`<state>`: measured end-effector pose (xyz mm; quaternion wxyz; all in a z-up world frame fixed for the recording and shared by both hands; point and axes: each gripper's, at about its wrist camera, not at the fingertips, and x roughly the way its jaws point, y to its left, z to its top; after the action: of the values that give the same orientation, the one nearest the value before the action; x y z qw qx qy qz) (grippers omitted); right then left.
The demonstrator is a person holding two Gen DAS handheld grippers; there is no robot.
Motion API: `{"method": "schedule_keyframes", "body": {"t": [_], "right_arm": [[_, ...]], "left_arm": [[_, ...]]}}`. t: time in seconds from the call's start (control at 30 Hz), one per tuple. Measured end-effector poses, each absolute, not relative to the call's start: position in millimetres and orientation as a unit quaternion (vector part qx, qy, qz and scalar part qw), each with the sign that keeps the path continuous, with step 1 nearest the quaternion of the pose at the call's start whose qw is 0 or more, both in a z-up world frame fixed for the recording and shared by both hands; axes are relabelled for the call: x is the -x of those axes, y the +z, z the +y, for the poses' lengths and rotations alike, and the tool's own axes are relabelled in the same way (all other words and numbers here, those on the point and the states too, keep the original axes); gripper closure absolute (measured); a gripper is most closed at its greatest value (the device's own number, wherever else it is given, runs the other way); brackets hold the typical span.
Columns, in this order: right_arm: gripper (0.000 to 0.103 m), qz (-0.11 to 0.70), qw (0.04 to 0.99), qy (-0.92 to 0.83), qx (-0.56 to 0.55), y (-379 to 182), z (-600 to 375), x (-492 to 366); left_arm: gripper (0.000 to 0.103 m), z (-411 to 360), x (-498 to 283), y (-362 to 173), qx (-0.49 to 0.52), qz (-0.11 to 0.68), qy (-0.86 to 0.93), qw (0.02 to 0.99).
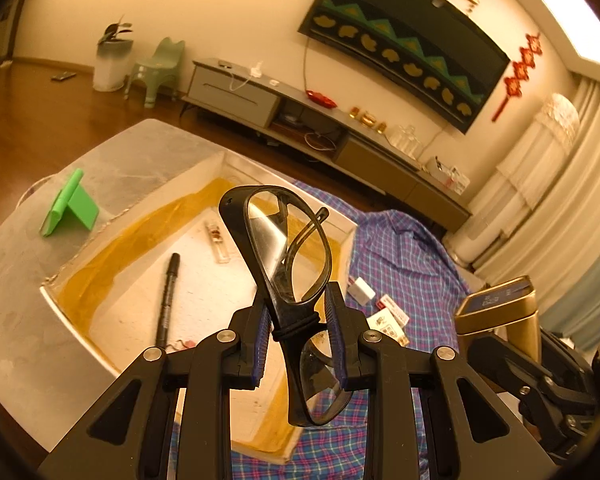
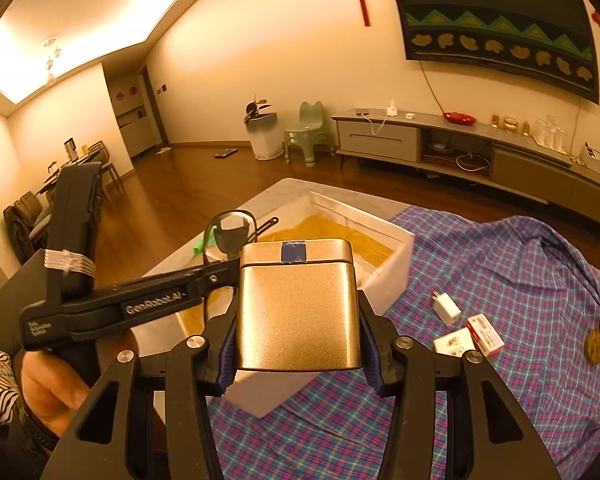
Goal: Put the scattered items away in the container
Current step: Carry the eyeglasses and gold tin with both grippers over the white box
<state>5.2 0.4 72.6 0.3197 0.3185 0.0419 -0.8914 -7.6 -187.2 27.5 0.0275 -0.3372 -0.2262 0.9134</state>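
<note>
On the side of the left gripper (image 2: 224, 276), seen from the right wrist camera, pale letters say "GenRobot.AI"; further back on the same black body there is a smaller label of three short lines, but it is too blurred to read. The gold tin (image 2: 298, 304) carries a dark blue strip on its lid; in the left wrist view the blue top (image 1: 496, 300) has some pale marks, too small to tell. The small red and white boxes (image 2: 470, 338) on the plaid cloth (image 2: 520, 280) have print on them, not legible; the red ornaments on the wall show no characters I can make out.
</note>
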Motion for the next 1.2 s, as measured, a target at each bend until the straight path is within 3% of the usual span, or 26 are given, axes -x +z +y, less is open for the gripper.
{"method": "schedule_keyframes", "body": {"t": [0.83,1.2], "right_arm": [[0.052,0.063,0.328,-0.861,-0.383,60,-93,50],[0.052,0.085,0.323,-0.848,-0.412,48,-126,92]], "left_arm": [[0.077,-283,-2,5,0.336,-0.278,0.899,-0.031],[0.077,-266,13,-2,0.359,-0.245,0.901,-0.011]]}}
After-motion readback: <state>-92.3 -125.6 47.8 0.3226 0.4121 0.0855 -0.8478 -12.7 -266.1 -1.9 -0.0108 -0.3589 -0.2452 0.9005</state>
